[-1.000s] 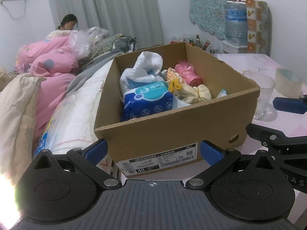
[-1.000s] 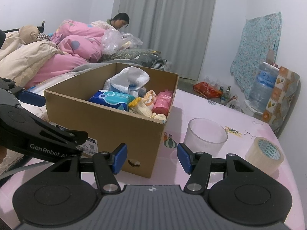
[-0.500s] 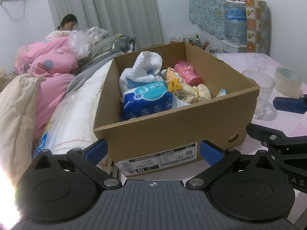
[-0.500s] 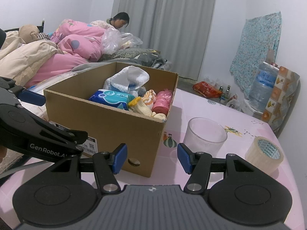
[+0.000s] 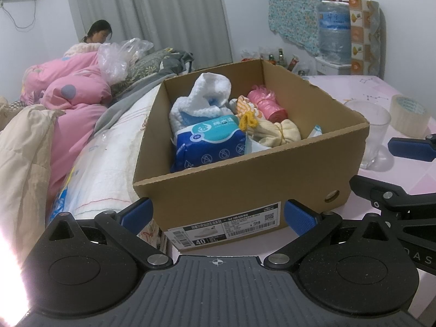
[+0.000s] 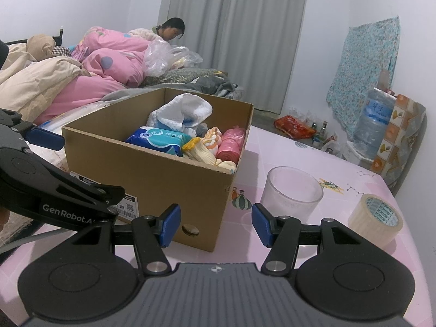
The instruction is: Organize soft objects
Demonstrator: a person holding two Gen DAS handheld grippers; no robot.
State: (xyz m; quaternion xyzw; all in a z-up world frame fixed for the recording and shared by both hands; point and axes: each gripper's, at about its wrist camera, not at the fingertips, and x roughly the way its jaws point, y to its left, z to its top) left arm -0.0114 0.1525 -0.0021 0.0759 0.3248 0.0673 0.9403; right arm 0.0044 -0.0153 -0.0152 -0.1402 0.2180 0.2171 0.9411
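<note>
A brown cardboard shoebox (image 5: 245, 179) (image 6: 152, 174) stands on the pink table. Inside lie a white towel (image 5: 209, 95) (image 6: 185, 109), a blue wet-wipes pack (image 5: 209, 141) (image 6: 158, 139), a cream sock bundle (image 5: 275, 133) (image 6: 204, 155), an orange-striped cloth (image 5: 245, 103) and a pink bag roll (image 5: 267, 103) (image 6: 231, 144). My left gripper (image 5: 218, 215) is open and empty, just in front of the box's labelled end. My right gripper (image 6: 216, 224) is open and empty, near the box's right corner.
A clear plastic cup (image 6: 290, 190) (image 5: 373, 128) and a tape roll (image 6: 376, 218) (image 5: 408, 111) stand on the table (image 6: 354, 259) right of the box. A bed with pink and beige quilts (image 5: 68, 109) and a person (image 5: 98, 31) is on the left.
</note>
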